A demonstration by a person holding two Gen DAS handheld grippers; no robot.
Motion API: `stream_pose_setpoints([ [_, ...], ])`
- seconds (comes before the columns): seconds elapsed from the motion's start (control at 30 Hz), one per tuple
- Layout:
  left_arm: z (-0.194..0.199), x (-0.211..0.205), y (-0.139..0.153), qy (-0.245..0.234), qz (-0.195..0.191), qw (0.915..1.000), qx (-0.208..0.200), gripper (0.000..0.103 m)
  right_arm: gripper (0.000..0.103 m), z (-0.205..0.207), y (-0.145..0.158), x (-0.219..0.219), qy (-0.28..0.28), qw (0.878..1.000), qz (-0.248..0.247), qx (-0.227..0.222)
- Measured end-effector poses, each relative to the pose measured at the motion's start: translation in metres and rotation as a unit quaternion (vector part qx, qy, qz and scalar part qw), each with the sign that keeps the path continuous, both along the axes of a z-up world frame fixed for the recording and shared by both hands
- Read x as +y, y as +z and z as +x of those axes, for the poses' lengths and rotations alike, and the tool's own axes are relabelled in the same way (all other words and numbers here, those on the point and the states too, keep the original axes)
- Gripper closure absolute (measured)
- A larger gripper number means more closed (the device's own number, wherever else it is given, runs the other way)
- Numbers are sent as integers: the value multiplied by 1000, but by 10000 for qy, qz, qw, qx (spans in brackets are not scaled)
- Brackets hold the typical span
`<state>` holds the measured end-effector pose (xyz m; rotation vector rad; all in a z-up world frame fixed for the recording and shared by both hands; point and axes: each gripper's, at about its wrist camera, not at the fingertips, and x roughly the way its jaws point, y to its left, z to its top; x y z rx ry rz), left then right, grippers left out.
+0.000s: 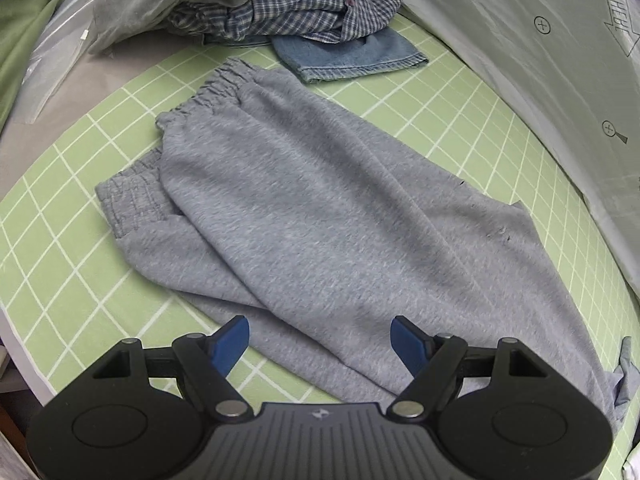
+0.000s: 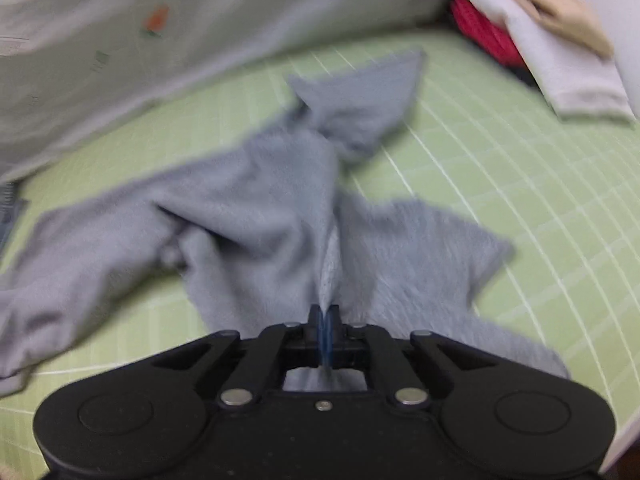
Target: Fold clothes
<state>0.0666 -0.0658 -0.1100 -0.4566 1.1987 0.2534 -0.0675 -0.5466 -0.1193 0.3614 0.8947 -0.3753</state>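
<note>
Grey fleece sweatpants (image 1: 320, 200) spread on the green gridded mat (image 1: 72, 240), long axis running from elastic waistband (image 1: 208, 88) far-left toward near-right, directly under the wide-open left gripper (image 1: 320, 340), far end pinched in the closed right gripper (image 2: 325, 316).

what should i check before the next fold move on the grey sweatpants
1. Right gripper shut on the grey fleece sweatpants: ok, fabric pinched between its pads.
2. Left gripper open over the sweatpants: ok, holding nothing.
3. Sweatpants lying flat: not ok, bunched and twisted in the right wrist view.
4. Green gridded mat free beside the pants: ok.
5. Pile of plaid and denim clothes apart from the elastic waistband: ok, a gap shows.
6. How many layers are pinched: cannot tell, blurred.
</note>
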Motion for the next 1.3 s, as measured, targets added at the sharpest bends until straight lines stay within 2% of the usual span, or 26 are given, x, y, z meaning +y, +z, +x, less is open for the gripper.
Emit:
stream_pose_setpoints([
  [0.1, -2, 6, -4, 60, 44, 9999, 109, 24, 101, 4, 26, 6, 343, 9984, -420, -182],
  [0.33, 7, 15, -16, 137, 54, 9994, 318, 25, 101, 45, 95, -13, 521, 9915, -661, -995],
  [0.6, 28, 22, -32, 258, 223, 9975, 616, 25, 101, 160, 152, -47, 890, 9753, -1158, -1657],
  [0.73, 35, 29, -41, 428, 204, 9958, 787, 25, 101, 228, 183, -56, 888, 9618, -1354, -2208],
  [0.83, 39, 31, -43, 466, 214, 9956, 785, 21, 101, 260, 188, -53, 669, 9454, -1713, -2691],
  [0.87, 40, 31, -43, 475, 216, 9956, 773, 21, 101, 269, 182, -50, 511, 9431, -1914, -2672],
  [0.9, 41, 31, -44, 493, 224, 9956, 770, 21, 100, 279, 172, -48, 409, 9482, -2041, -2399],
  [0.93, 42, 31, -44, 507, 230, 9954, 775, 21, 90, 284, 158, -46, 402, 9580, -1962, -2052],
  [0.97, 42, 31, -44, 512, 231, 9954, 778, 21, 70, 280, 142, -46, 414, 9675, -1704, -1820],
  [1.03, 41, 32, -44, 530, 183, 9956, 757, 21, 46, 272, 110, -45, 436, 9828, -1184, -1349],
  [1.1, 40, 34, -45, 607, 82, 9955, 726, 21, 43, 263, 82, -44, 431, 9922, -725, -921],
  [1.23, 39, 34, -45, 612, -4, 9960, 658, 23, 39, 223, 52, -43, 187, 9978, -391, -499],
  [1.3, 39, 33, -44, 644, -10, 9962, 583, 30, 38, 204, 37, -42, 64, 9993, -223, -287],
])
